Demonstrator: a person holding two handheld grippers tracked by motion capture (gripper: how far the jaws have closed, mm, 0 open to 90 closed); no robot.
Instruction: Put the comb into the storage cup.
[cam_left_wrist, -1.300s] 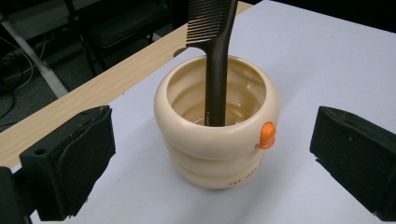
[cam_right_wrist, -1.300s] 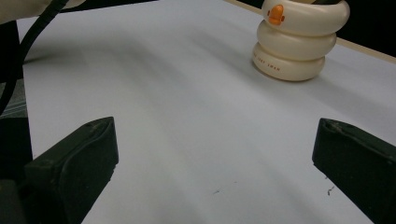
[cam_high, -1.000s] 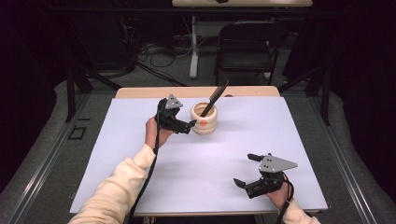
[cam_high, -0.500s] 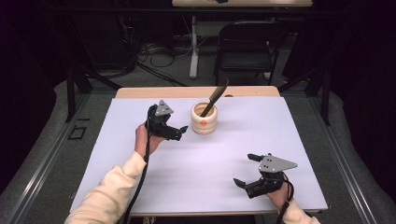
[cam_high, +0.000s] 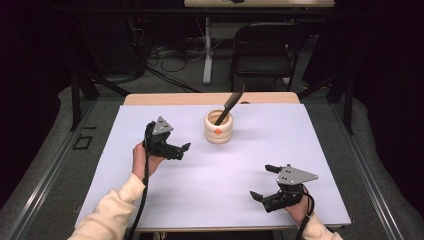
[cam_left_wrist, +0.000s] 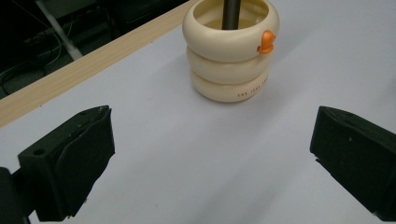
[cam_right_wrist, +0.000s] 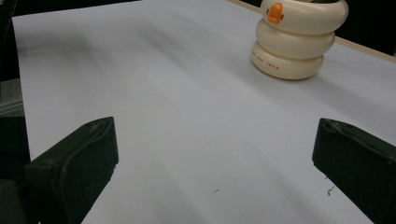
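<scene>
1. Cream ringed pot (cam_high: 219, 127) near the far edge of the white table (cam_high: 125, 150), standing upright, with a dark spoon handle (cam_high: 230, 103) leaning out of the top.
2. Left gripper (cam_high: 183, 148) pulled back from the pot since a second ago, now a little way off to its left, jaws wide, holding nothing.
3. Right gripper (cam_high: 263, 182) at the near right, well apart from the pot, same spot as before, jaws wide and empty too.
4. Probably means: spoon dropped in, job with the pot looks done.
</scene>
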